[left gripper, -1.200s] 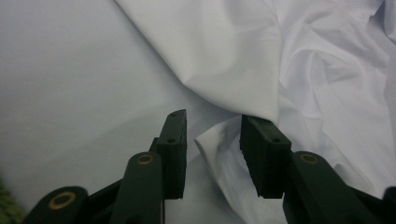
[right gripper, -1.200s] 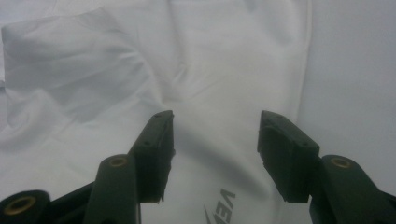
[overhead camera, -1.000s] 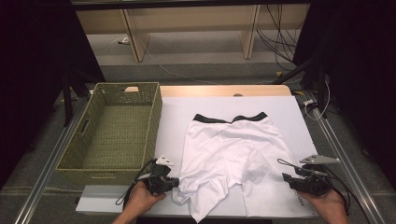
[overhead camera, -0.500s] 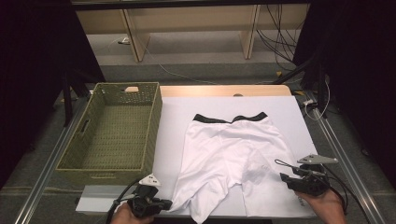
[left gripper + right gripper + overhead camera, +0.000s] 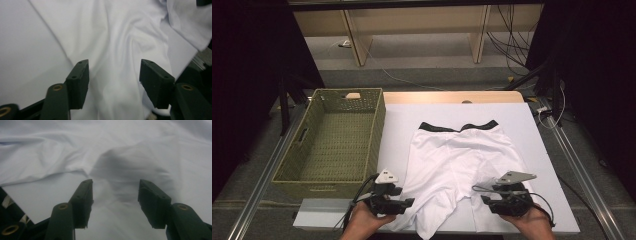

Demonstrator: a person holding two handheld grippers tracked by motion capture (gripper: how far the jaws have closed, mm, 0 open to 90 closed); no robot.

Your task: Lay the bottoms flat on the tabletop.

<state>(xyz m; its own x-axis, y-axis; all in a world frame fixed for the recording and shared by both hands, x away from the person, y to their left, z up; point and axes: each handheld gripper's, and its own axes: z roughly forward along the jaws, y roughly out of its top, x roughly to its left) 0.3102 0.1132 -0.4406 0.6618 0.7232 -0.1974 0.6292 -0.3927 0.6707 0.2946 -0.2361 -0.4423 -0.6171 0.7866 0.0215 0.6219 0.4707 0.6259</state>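
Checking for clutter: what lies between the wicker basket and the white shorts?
Only bare white table cover, seen in the high view, lies between the wicker basket and the white shorts.

In the high view the white shorts [image 5: 457,165] run off the bottom edge at six o'clock, so the hem of the left leg is cut away, and both forearms end there too. The left gripper [image 5: 408,205] covers the cloth's edge at seven o'clock. Both gripper views are soft close up.
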